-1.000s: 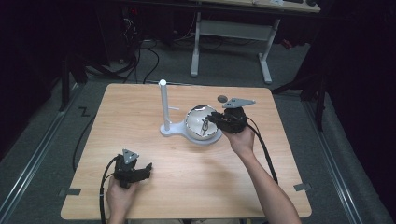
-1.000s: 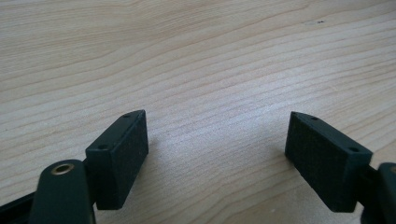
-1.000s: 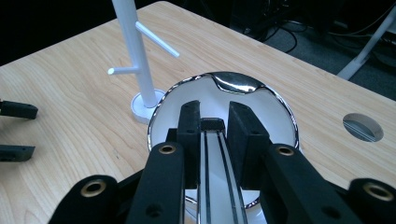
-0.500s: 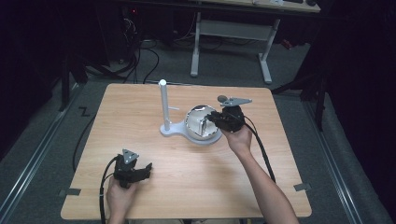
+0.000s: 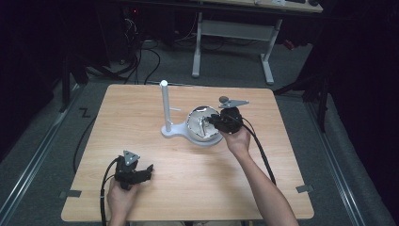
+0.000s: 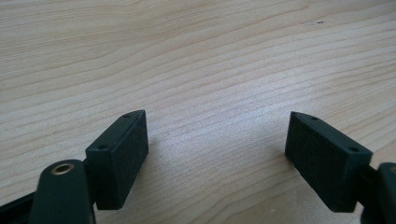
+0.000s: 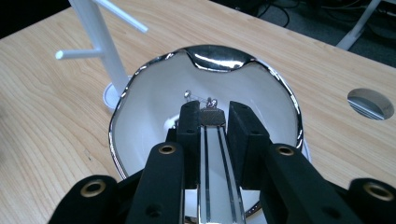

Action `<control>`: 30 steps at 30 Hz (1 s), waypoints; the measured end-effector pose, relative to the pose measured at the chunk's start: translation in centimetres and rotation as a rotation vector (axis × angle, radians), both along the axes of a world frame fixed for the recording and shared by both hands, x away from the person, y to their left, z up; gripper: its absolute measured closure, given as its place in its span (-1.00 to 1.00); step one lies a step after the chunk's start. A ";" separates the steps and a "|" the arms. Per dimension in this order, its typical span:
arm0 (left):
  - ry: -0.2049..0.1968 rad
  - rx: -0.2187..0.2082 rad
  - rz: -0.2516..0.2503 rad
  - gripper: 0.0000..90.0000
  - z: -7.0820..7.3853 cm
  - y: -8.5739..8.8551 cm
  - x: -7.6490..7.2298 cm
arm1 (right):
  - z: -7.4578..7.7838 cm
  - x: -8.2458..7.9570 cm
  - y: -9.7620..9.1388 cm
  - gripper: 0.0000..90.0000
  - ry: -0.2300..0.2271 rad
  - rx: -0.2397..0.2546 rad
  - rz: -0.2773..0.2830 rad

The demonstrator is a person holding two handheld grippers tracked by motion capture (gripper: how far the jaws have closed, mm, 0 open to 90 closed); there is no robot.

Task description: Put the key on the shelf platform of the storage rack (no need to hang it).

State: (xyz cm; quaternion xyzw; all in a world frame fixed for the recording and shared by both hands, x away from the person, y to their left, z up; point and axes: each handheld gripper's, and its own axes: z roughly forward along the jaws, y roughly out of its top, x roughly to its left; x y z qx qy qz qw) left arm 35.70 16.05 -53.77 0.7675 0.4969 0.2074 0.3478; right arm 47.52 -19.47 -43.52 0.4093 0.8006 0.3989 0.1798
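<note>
A shiny metal bowl [image 5: 197, 128] sits on the base of a white peg stand [image 5: 164, 106] at the table's middle. My right gripper [image 5: 210, 120] reaches into the bowl from the right. In the right gripper view, the bowl [image 7: 149, 100] lies under the right gripper [image 7: 212, 109], which is shut on a flat silver strap [image 7: 212, 154] with a dark end piece and small rings. The stand [image 7: 95, 32] rises at upper left. My left gripper [image 5: 147, 170] rests near the front left edge. In the left gripper view, it [image 6: 217, 135] is open over bare wood.
The wooden table [image 5: 141, 136] has bare room left of and in front of the stand. A round cable hole [image 7: 366, 102] is in the tabletop right of the bowl. Cables trail from both grippers toward the front edge.
The right gripper has shifted only slightly over the bowl. The left gripper has not moved.
</note>
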 end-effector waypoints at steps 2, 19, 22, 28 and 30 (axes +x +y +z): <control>0.000 -0.001 0.000 -0.52 0.0 0.0 0.0 | -0.3 0.1 0.1 0.69 0.004 0.000 -0.005; 0.000 0.001 0.000 -0.52 0.0 0.0 0.0 | -2.0 1.2 0.5 0.68 0.047 -0.037 -0.036; 0.001 0.001 -0.001 -0.52 0.0 0.0 0.0 | -2.3 1.3 0.7 0.68 0.051 -0.043 -0.040; 0.001 0.001 -0.001 -0.52 0.0 0.0 0.0 | -2.8 1.8 1.0 0.68 0.063 -0.056 -0.054; 0.000 0.002 -0.001 -0.52 0.0 0.0 0.0 | -2.9 1.9 1.2 0.68 0.062 -0.058 -0.052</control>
